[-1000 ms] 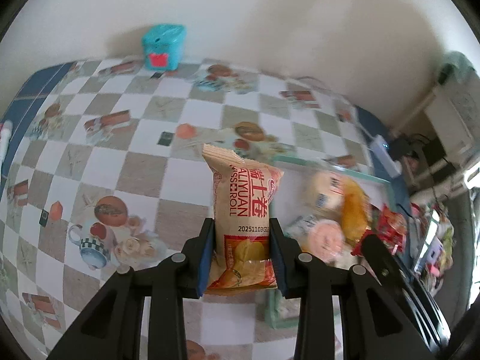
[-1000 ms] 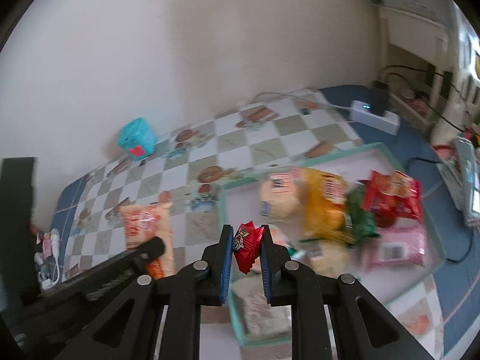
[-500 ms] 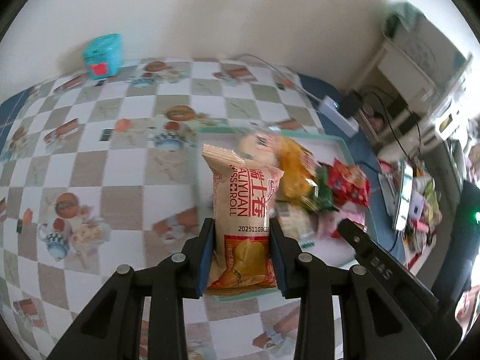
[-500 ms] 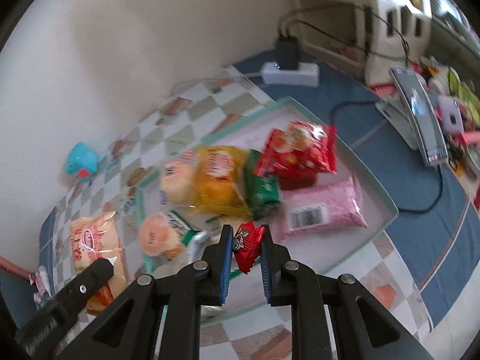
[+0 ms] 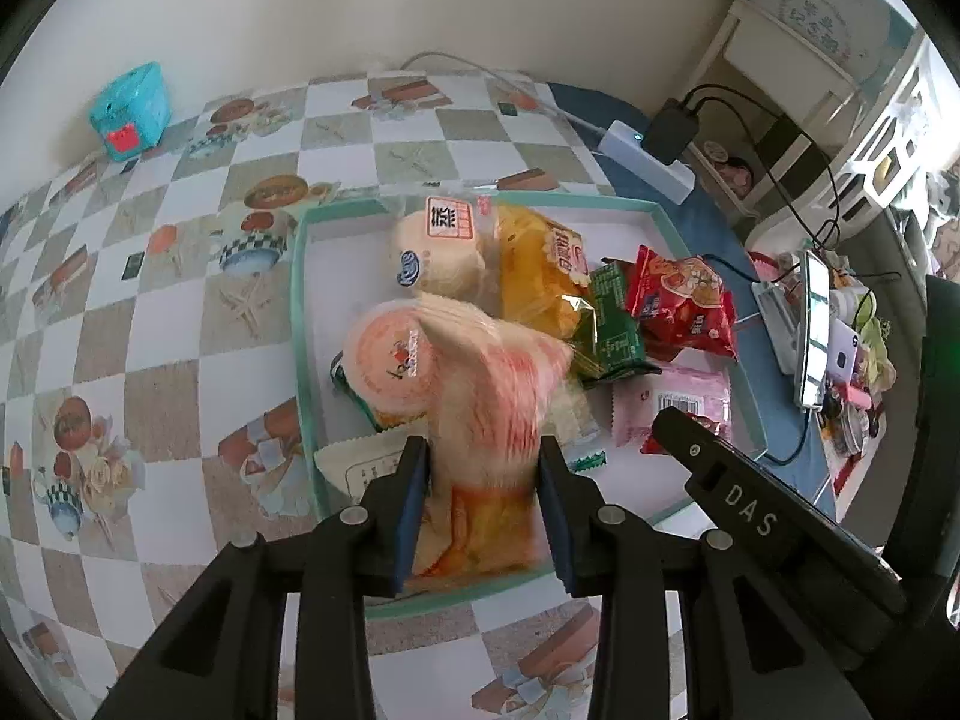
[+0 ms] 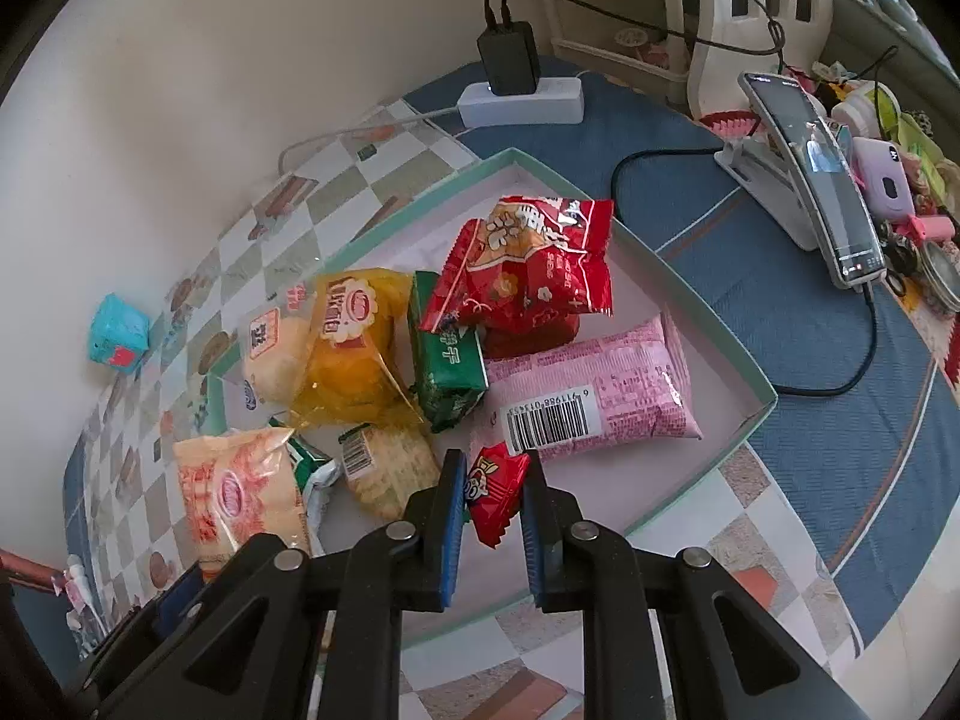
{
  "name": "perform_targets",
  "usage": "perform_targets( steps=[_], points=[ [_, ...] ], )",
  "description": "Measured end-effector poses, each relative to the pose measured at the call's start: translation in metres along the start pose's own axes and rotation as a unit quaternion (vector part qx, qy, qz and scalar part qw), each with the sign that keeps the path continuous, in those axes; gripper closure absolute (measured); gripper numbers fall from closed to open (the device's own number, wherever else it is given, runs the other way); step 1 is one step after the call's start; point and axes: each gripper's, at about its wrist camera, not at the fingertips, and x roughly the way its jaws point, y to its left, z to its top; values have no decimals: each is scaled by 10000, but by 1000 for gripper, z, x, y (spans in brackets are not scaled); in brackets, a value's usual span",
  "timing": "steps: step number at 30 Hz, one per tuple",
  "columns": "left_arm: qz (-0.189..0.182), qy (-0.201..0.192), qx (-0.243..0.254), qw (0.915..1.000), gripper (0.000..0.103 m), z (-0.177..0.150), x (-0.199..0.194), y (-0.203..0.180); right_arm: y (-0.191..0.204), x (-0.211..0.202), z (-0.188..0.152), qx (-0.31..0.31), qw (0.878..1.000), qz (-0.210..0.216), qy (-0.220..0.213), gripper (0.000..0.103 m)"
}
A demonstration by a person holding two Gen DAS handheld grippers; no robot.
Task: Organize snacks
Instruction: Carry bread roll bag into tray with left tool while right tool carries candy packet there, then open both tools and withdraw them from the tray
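My left gripper point(image 5: 483, 492) is shut on a tall orange-and-white cheese roll packet point(image 5: 486, 420), motion-blurred, over the near left part of the teal-rimmed tray point(image 5: 298, 276). The same packet shows in the right wrist view point(image 6: 234, 492). My right gripper point(image 6: 492, 510) is shut on a small red snack packet point(image 6: 495, 486) over the tray's near edge point(image 6: 690, 480). In the tray lie a yellow packet point(image 6: 354, 360), a green packet point(image 6: 447, 366), a red bag point(image 6: 528, 270), a pink packet point(image 6: 600, 396) and round cakes point(image 5: 438, 252).
A teal toy box point(image 5: 129, 111) stands at the back left by the wall. A power strip with charger point(image 6: 519, 90), cables and a phone on a stand point(image 6: 822, 192) lie right of the tray on blue cloth. Clutter fills the far right.
Both grippers have swung right and moved over the tray. The cheese roll packet has tipped forward and blurs in my left gripper. The red packet now hangs over the tray's near edge.
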Motion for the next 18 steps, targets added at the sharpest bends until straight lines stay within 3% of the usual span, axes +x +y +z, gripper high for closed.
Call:
perform_targets(
  steps=[3, 10, 12, 16, 18],
  points=[
    [9, -40, -40, 10000, 48, -1, -3, 3, 0, 2, -1, -2, 10000, -19, 36, 82],
    [163, -201, -325, 9991, 44, -2, -17, 21, 2, 7, -4, -54, 9999, -52, 136, 82],
    [298, -273, -444, 9982, 34, -4, -23, 30, 4, 9, -5, -91, 9998, -94, 155, 77],
    [715, -349, -754, 9940, 28, -9, -33, 52, 6, 9, -8, -153, 9997, -167, 132, 38],
    [938, -355, -920, 9907, 25, -12, -37, 66, 8, 7, -10, -213, 9995, -198, 91, 37]
  ],
)
